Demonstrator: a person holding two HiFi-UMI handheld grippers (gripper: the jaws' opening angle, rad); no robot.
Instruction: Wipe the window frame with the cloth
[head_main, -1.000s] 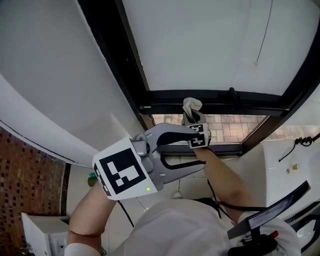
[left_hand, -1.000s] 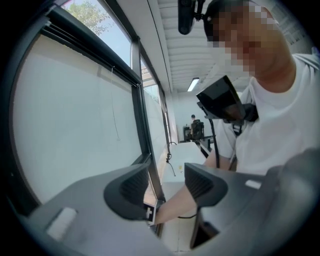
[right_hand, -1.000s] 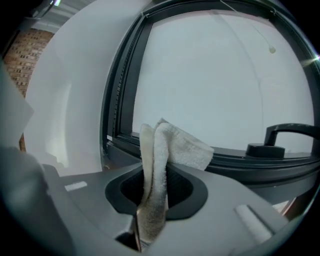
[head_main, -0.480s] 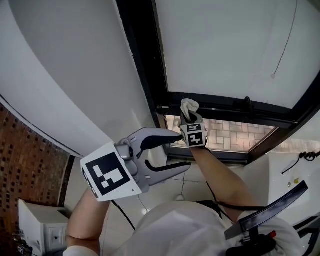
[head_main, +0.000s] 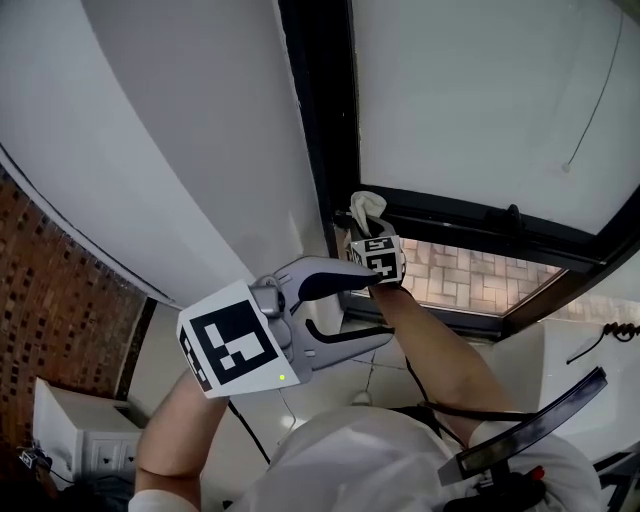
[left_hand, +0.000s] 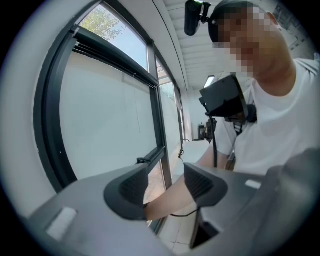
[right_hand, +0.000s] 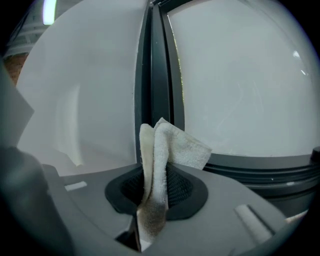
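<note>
The black window frame (head_main: 318, 120) runs up the middle of the head view, and its horizontal bar (head_main: 470, 222) crosses to the right. My right gripper (head_main: 362, 234) is shut on a white cloth (head_main: 362, 210) with a soiled lower end, held up at the corner where the bar meets the upright. In the right gripper view the cloth (right_hand: 162, 150) stands folded between the closed jaws of the gripper (right_hand: 156, 192), just before the frame upright (right_hand: 152, 75). My left gripper (head_main: 375, 308) hangs open and empty below, beside the right forearm. Between its jaws the left gripper (left_hand: 167, 186) shows only that forearm.
A white curved wall (head_main: 180, 150) lies left of the frame, with brown brick (head_main: 60, 290) beyond. Frosted glass (head_main: 480, 90) fills the upper pane, with a thin cord (head_main: 592, 110). A handle (head_main: 513, 214) sits on the bar. A white socket box (head_main: 85, 440) is at lower left.
The right gripper with the cloth has slid left along the horizontal bar into the corner by the upright. The left gripper stayed open and low.
</note>
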